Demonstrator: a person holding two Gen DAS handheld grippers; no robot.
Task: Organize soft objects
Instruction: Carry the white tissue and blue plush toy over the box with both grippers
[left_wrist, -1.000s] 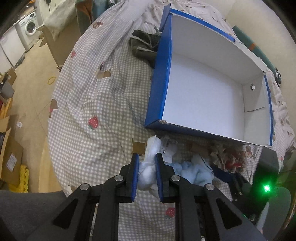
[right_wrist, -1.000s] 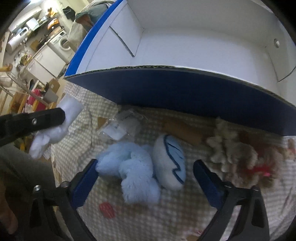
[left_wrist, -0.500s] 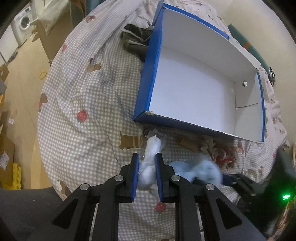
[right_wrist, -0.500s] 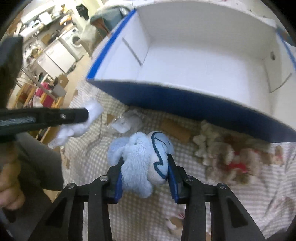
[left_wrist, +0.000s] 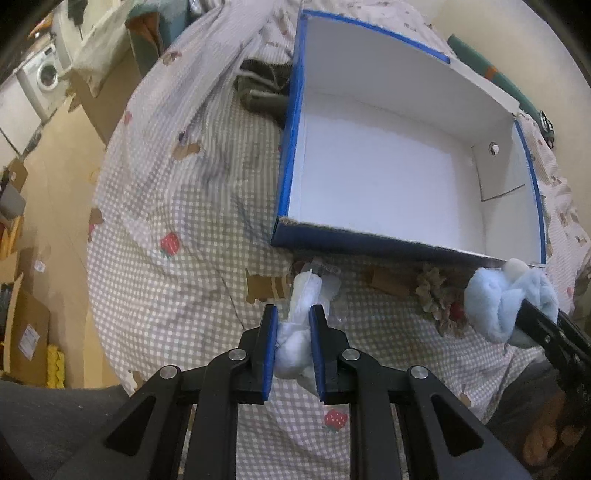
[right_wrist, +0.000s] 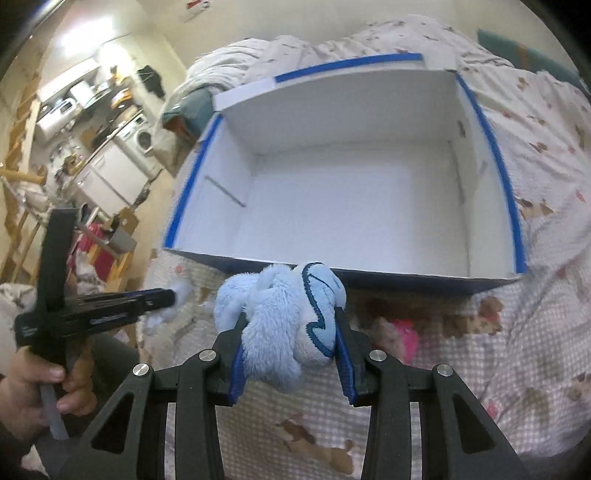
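Note:
My left gripper (left_wrist: 292, 332) is shut on a white soft toy (left_wrist: 301, 302) and holds it above the checked bedspread, in front of the blue box's near left corner. My right gripper (right_wrist: 290, 336) is shut on a light blue plush toy (right_wrist: 284, 317) and holds it lifted just before the near wall of the blue box (right_wrist: 369, 275). The box (left_wrist: 291, 147) is white inside and holds nothing. The blue plush also shows at the right in the left wrist view (left_wrist: 506, 299). A beige plush with a red bit (left_wrist: 443, 306) lies on the bed by the box's near wall.
A dark green cloth (left_wrist: 262, 96) lies against the box's far left side. A clear plastic wrapper (left_wrist: 325, 273) lies on the bedspread (left_wrist: 177, 221) near the white toy. The bed edge drops to the floor on the left, with cardboard boxes (left_wrist: 26, 332) below.
My right gripper closed on the blue plush and lifted it up toward the box's near wall. My left gripper kept its hold on the white toy and rose a little.

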